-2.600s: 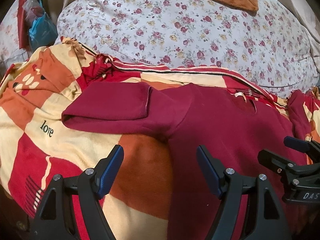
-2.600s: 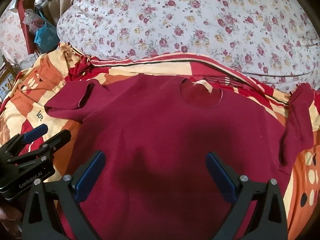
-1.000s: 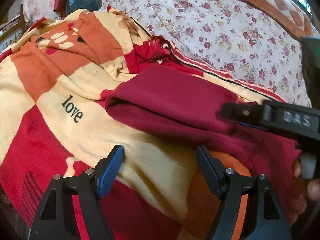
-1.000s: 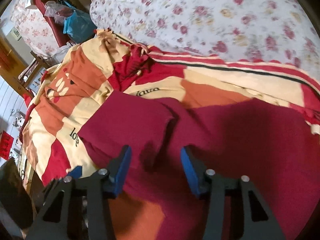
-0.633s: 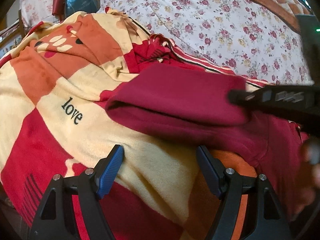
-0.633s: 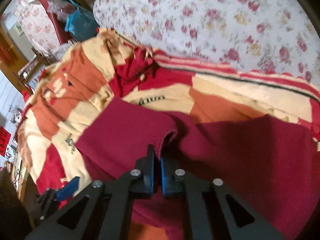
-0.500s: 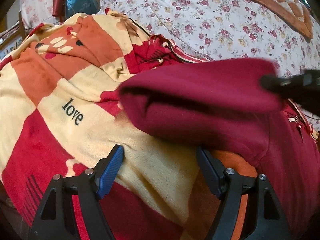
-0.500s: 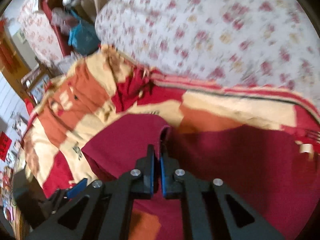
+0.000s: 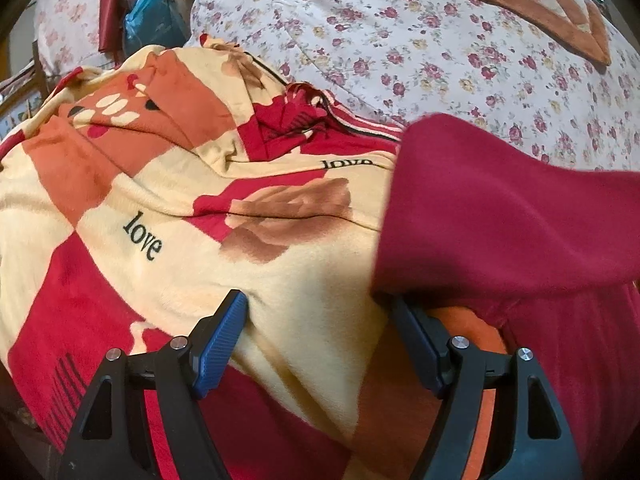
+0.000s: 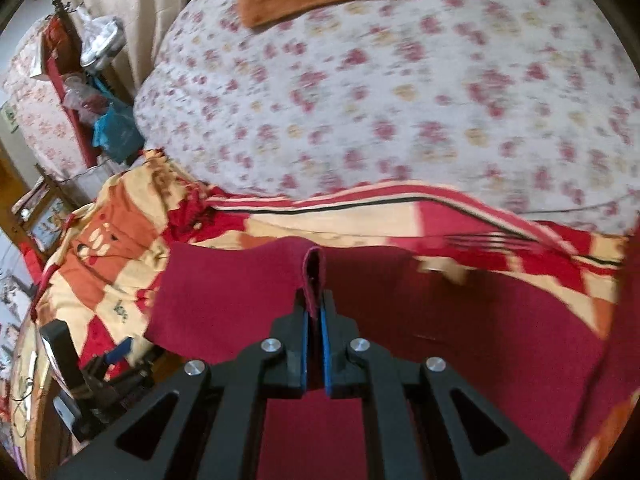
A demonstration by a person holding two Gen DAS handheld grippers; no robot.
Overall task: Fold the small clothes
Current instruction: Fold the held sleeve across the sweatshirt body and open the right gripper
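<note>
A dark red shirt (image 10: 460, 320) lies on a red, orange and cream blanket (image 9: 160, 200). My right gripper (image 10: 314, 312) is shut on the cuff edge of the shirt's left sleeve (image 10: 224, 300) and holds it lifted over the shirt's body. In the left wrist view the lifted sleeve (image 9: 500, 208) hangs at the right, above the blanket. My left gripper (image 9: 320, 336) is open and empty, low over the blanket beside the shirt's side edge. It shows at the lower left of the right wrist view (image 10: 116, 356).
A floral quilt (image 10: 380, 100) rises behind the blanket, with an orange checked mat (image 9: 532, 4) on top. A blue bag (image 9: 148, 32) and clutter stand at the far left beyond the bed edge.
My right gripper closed on the sleeve's cuff edge, lifted it and carried it to the right, over the shirt's body. The left gripper stayed open in place.
</note>
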